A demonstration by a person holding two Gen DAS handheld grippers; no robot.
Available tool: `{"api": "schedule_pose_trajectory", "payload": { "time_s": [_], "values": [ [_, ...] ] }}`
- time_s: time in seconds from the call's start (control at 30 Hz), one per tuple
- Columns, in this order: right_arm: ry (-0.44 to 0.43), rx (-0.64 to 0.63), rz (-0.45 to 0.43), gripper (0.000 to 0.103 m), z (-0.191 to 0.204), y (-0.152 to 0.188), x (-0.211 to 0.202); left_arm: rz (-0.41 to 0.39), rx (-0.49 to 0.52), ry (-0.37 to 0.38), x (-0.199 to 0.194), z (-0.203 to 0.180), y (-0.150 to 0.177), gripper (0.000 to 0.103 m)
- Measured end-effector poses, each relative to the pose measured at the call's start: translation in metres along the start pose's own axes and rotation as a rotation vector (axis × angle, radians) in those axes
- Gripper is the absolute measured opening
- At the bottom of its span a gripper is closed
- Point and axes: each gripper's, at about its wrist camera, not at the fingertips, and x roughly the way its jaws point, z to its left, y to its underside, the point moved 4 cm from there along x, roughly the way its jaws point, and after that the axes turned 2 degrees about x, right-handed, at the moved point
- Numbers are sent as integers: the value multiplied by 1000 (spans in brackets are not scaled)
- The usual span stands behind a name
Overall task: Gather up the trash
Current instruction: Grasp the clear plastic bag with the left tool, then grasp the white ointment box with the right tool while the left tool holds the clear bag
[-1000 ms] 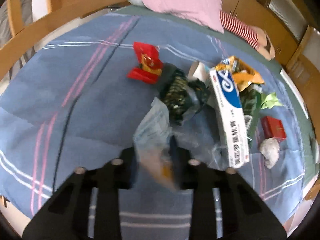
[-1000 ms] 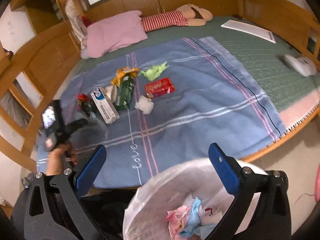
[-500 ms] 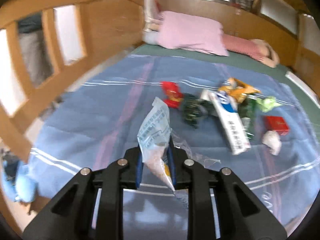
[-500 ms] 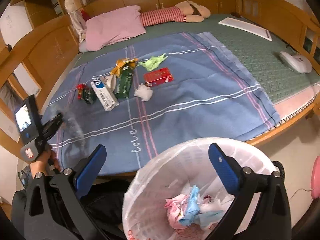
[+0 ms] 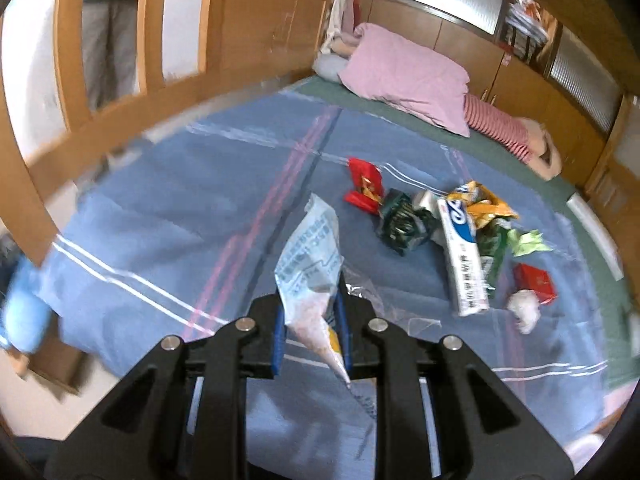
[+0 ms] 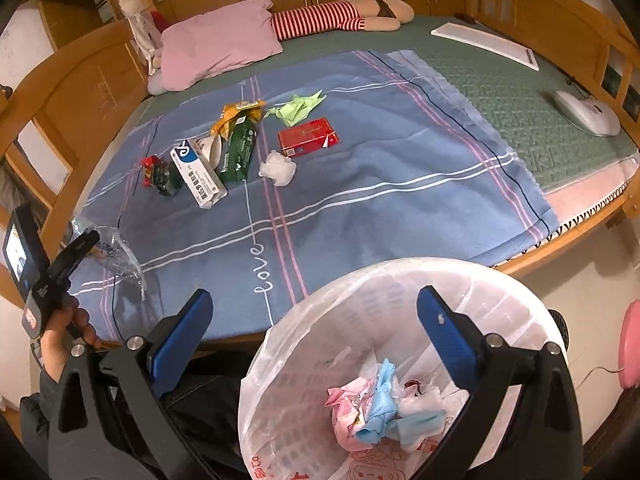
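Left claw (image 5: 311,332), angled downward, its blue pads pressed together on a thin item. Right claw (image 6: 316,340), pitched steeply down, jaws spread wide with nothing gripped. A bare hand (image 6: 60,340) grips the left claw's handle.

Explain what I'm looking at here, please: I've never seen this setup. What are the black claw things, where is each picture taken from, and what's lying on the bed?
There is no robot. A person holds a two-finger claw in each hand, and a fisheye camera on each claw looks along its fingers.

The left-wrist picture shows the left claw shut on a clear plastic wrapper, lifted off the blue blanket. The right-wrist picture shows the right claw open and empty, above a lined trash bin that already holds crumpled wrappers. The same picture catches the person's left hand holding the other claw.

Remaining on the blanket: a red snack wrapper, a dark green wrapper, a toothpaste box, an orange bag, light green paper, a red box and a white tissue wad. A pink pillow lies behind.
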Motion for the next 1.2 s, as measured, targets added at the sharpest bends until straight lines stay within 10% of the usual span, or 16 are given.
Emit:
{"api": "schedule_pose_trajectory", "payload": {
  "time_s": [0.27,0.83,0.97,1.2],
  "values": [
    [-82,-21,-24,100,24,-58,14,108,-165,97,18,22,10,21],
    [-123,-256,256,98,184,-112,232,212,-259,81,47,29,17,25],
    [-83,-310,288,47,197,-108,252,230,-278,132,53,24,15,45],
    [-158,-231,314,46,167,-103,216,191,-362,210,50,27,9,68]
  ]
}}
